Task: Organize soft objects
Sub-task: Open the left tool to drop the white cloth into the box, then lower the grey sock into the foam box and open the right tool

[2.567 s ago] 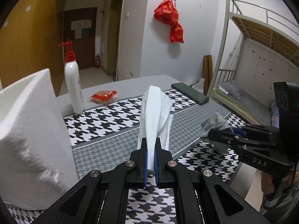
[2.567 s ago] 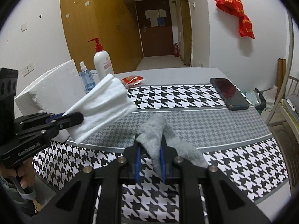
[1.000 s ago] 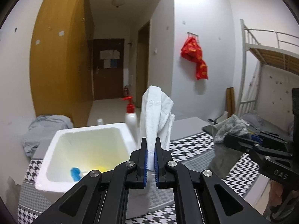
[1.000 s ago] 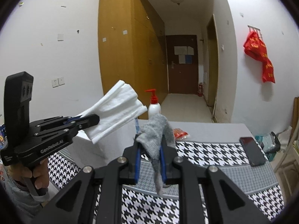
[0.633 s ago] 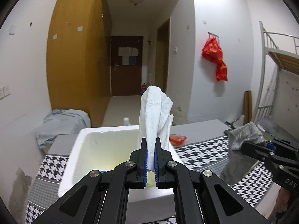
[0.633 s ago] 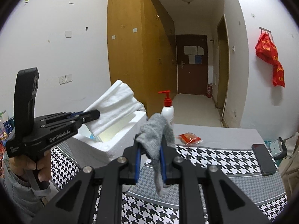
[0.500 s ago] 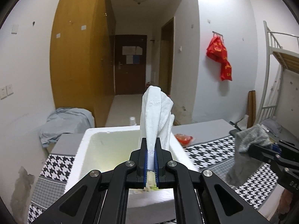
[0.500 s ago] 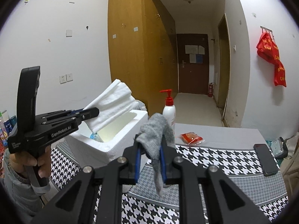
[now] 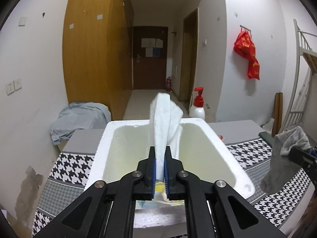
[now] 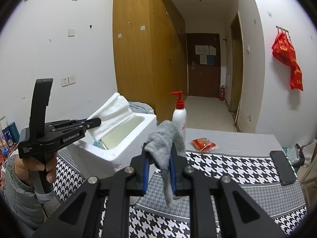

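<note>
The white cloth stands up between the jaws of the left hand-held gripper, right over the open foam box. Those jaws are opening, with the cloth's lower end still between the blue pads, which look slightly clear of it. In the right wrist view the same cloth sticks out ahead of the left hand-held gripper, above the near corner of the foam box, and a hand in a grey sleeve grips the handle.

The grey sock hangs draped over and between the jaws of the right hand-held gripper, which is clamped on it, its toe dangling below the pads above the tabletop. The box sits just left of this gripper.

Beyond the sock stands a pump bottle with a red top, and to its right lies a red snack packet. A dark phone lies far right on the houndstooth cloth.
</note>
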A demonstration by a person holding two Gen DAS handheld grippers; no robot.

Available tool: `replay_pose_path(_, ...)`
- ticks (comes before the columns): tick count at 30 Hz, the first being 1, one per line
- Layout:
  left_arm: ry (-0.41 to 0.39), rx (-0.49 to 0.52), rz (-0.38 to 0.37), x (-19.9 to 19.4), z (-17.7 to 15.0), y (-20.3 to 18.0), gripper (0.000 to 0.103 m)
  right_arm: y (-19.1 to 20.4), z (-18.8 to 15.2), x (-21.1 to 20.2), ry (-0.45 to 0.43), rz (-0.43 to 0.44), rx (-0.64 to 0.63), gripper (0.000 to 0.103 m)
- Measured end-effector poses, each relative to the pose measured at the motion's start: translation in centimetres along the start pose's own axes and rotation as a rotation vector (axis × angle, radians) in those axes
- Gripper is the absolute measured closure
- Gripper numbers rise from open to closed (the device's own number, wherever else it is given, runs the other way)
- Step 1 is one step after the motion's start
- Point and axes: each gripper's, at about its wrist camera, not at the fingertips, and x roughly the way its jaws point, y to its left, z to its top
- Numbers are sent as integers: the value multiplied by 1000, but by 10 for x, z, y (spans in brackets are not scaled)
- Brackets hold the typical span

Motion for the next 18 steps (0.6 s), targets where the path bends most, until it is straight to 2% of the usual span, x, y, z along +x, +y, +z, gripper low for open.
replay_pose_path(1, -1, -1, 4, 0, 0, 1, 82, 1, 0, 0, 1, -2, -3, 82)
replay_pose_path(3, -9, -17, 6, -2, -1, 4, 45, 2, 0, -1, -2, -2, -3, 82)
replay_pose_path(5, -30, -33, 18, -6, -1, 8, 28, 3, 0, -1, -2, -5, -3, 82)
replay_pose_path(7, -51, -37, 29, -10, -1, 11, 18, 2, 0, -1, -2, -9, -1, 82)
replay_pose_path(9, -72, -45, 34, -14, -1, 12, 4, 2, 1, -2, -2, -14, 2, 82)
replay_pose_path(12, -121, -48, 41, -24, -1, 15, 1, 3, 1, -2, -5, -20, 5, 82)
replay_pose_path(18, -148, -54, 52, -37, 0, 24, 1, 7, 1, 0, -11, -35, -1, 82)
